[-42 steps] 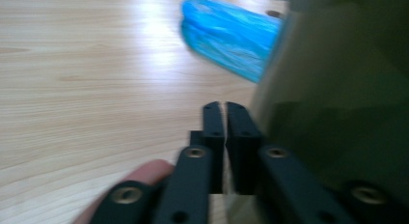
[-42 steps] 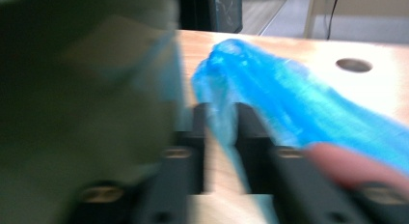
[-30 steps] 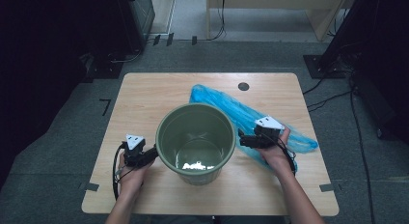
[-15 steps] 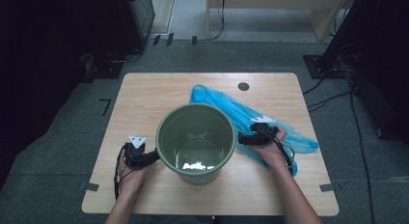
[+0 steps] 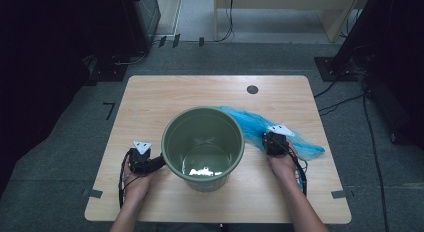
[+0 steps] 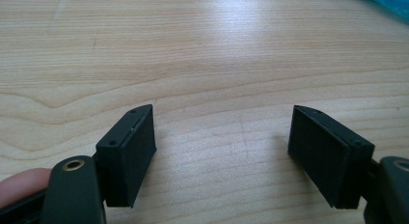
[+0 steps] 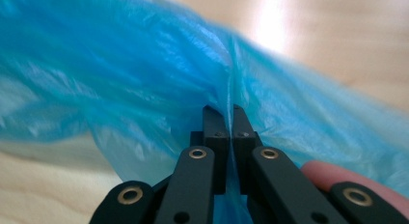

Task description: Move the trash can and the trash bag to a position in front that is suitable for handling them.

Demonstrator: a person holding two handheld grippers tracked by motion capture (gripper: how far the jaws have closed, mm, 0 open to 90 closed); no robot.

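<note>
Jaws of our right gripper (image 7: 226,120) have just closed, pinching a fold of the blue plastic bag (image 7: 144,74); our left gripper (image 6: 222,151) gapes wide over bare counter (image 6: 202,55). Between them stands the green bucket (image 5: 203,142), bag behind.

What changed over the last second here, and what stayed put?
The right gripper has just closed its jaws on the blue plastic bag, pinching a fold; a second ago it sat open beside the bucket. The left gripper opened a little wider, nothing between its jaws. The green bucket and the table stayed as they were.
</note>
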